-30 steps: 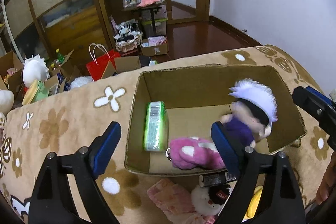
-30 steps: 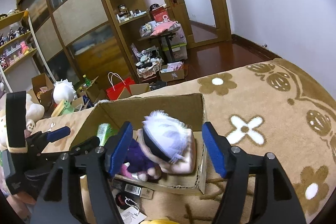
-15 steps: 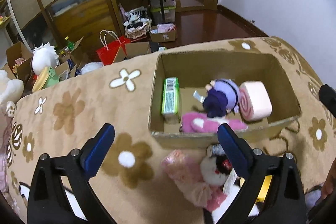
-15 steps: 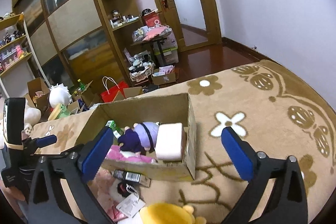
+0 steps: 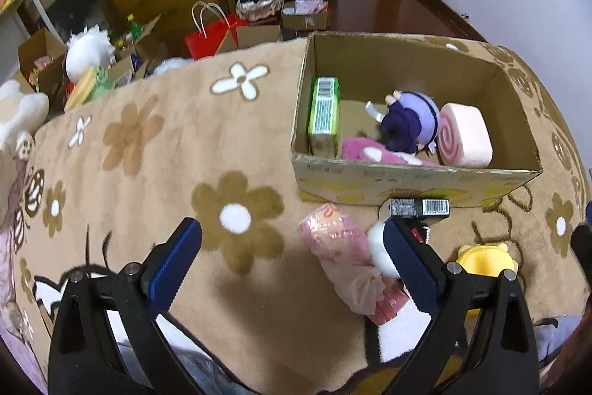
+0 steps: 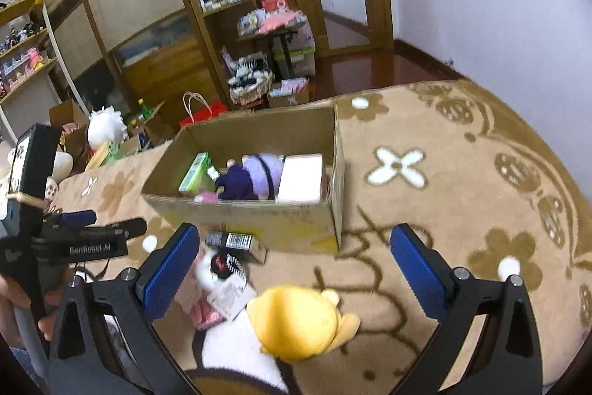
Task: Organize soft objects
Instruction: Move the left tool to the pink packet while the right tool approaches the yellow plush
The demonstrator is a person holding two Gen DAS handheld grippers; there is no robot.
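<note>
An open cardboard box (image 5: 410, 178) (image 6: 259, 215) stands on the flowered brown blanket (image 5: 155, 150). Inside lie a purple-haired doll (image 5: 410, 124) (image 6: 251, 176), a pink swirl roll plush (image 5: 466, 136), a pink plush (image 5: 370, 154) and a green pack (image 5: 323, 111). In front of the box lie a pink wrapped bundle (image 5: 344, 254), a white plush (image 5: 377, 247), a black barcoded box (image 5: 420, 208) (image 6: 236, 243) and a yellow plush (image 5: 484, 260) (image 6: 296, 321). My left gripper (image 5: 292, 263) is open above the blanket near the bundle. My right gripper (image 6: 294, 269) is open above the yellow plush.
The blanket ends at the far side, with the floor beyond. There stand a red paper bag (image 5: 214, 36), open cartons, a white plush head (image 5: 88, 52) and wooden shelves (image 6: 207, 10). A hand (image 6: 22, 302) holds the left gripper's handle at the right wrist view's left edge.
The right gripper let the purple-haired doll go into the box and opened wide. Both grippers drew back from the box toward the near side, now over the loose toys.
</note>
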